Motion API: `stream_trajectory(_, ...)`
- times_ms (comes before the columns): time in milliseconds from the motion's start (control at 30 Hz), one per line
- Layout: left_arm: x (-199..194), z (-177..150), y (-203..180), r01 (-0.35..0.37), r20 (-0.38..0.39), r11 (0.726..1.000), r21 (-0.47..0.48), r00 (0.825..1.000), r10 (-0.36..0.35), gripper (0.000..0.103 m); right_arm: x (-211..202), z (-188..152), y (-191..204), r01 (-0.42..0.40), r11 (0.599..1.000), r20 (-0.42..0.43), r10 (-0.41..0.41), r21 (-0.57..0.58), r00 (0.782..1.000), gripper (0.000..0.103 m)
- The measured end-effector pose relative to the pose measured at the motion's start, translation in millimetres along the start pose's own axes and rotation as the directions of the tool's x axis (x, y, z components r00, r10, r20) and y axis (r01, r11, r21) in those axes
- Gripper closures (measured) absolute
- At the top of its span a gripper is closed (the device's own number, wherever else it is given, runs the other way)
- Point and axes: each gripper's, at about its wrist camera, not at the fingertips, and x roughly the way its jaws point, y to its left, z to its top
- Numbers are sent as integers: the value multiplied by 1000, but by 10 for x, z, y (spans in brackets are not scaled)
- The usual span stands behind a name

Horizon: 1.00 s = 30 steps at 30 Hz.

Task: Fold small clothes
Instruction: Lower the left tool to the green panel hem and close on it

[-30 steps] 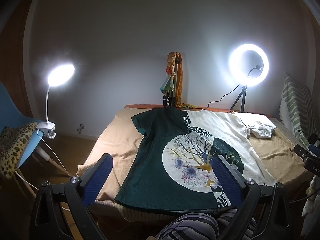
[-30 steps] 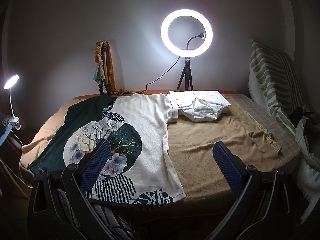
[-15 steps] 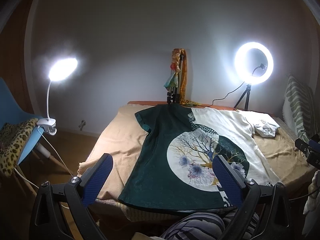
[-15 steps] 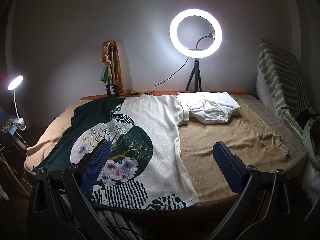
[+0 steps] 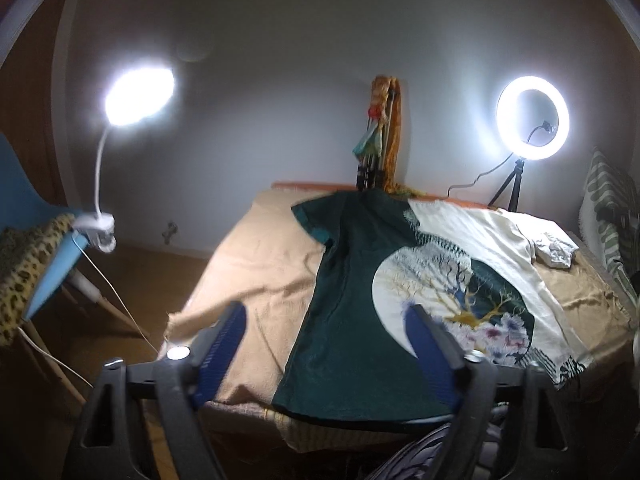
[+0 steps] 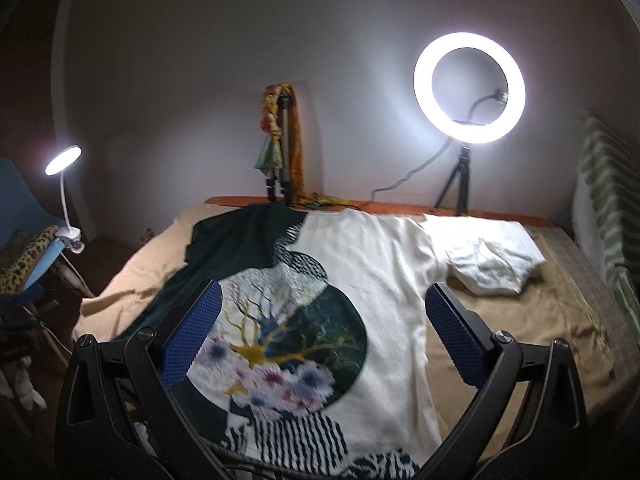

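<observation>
**Grippers close in on printed T-shirt as folding begins**

Grippers frame the near hem of a garment laid flat on a blanket-covered table. The left gripper (image 5: 326,338) is narrowing its jaws with nothing pinched between them; its blue pads (image 5: 434,364) hang above the dark green side of the T-shirt (image 5: 352,300), near the bottom-left corner, without touching cloth. The right gripper (image 6: 320,328) stands wide and empty over the printed tree-and-flower panel, its right pad (image 6: 454,334) roughly above the cream side edge of the T-shirt (image 6: 380,264).

The shirt lies face up and spread out, collar toward the far wall, hem at the near edge of the tan blanket (image 5: 256,264). An already folded white garment (image 6: 492,260) sits just beside the shirt's cream sleeve, at the back right. A ring light (image 6: 469,88) and a clip lamp (image 5: 138,94) light the scene; a doll on a tripod (image 6: 276,144) stands behind the collar.

The step in hand appears to be the first grasp. Done well, each gripper would likely come down on a single spot at the hem or side seam, catching both layers of the shirt but not the blanket beneath. Motion blur softens both views, so exact pad height over the fabric cannot be told. A lift kept low and even should stop the shirt dragging into the folded pile.
</observation>
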Motion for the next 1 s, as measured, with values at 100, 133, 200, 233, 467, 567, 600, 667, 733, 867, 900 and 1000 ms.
stream_trajectory(100, 196, -138, 186, 26, -89, 998, -56, 996, -31, 37, 213, 225, 66, -33, 999, -8, 33, -9, 999, 2)
stream_trajectory(133, 257, -194, 237, 36, -120, 997, -75, 992, -45, 40, 294, 298, 88, -50, 999, -18, 50, -6, 999, 5)
stream_trajectory(200, 382, -293, 346, 50, -163, 993, -111, 984, -68, 50, 451, 436, 143, -86, 996, -41, 86, 2, 995, 7)
stream_trajectory(233, 421, -345, 373, 60, -183, 990, -130, 980, -83, 52, 516, 499, 171, -102, 995, -49, 102, 4, 994, 7)
stream_trajectory(467, 722, -580, 530, 102, -264, 977, -186, 953, -149, 62, 927, 851, 479, -171, 985, -85, 169, -16, 982, 12)
stream_trajectory(567, 830, -649, 576, 87, -300, 980, -177, 944, -138, 63, 1186, 963, 699, -214, 977, -126, 209, -27, 970, 17)
stream_trajectory(600, 857, -676, 594, 83, -309, 981, -175, 942, -134, 63, 1266, 988, 764, -227, 973, -141, 221, -29, 965, 19)
stream_trajectory(667, 903, -720, 627, 70, -322, 984, -166, 939, -121, 63, 1443, 1044, 909, -263, 964, -170, 255, -27, 952, 20)
stream_trajectory(733, 930, -749, 665, 70, -329, 984, -162, 937, -121, 65, 1658, 1097, 1060, -289, 957, -201, 281, -10, 938, 21)
stream_trajectory(867, 968, -763, 645, 91, -320, 985, -149, 938, -135, 66, 2161, 1133, 1351, -331, 942, -268, 333, 53, 904, 31)
stream_trajectory(900, 985, -770, 637, 99, -319, 985, -141, 937, -140, 66, 2264, 1123, 1409, -340, 938, -279, 343, 63, 897, 31)
stream_trajectory(1000, 1058, -796, 638, 120, -317, 982, -147, 934, -162, 66, 2627, 1073, 1618, -359, 930, -317, 365, 80, 875, 31)
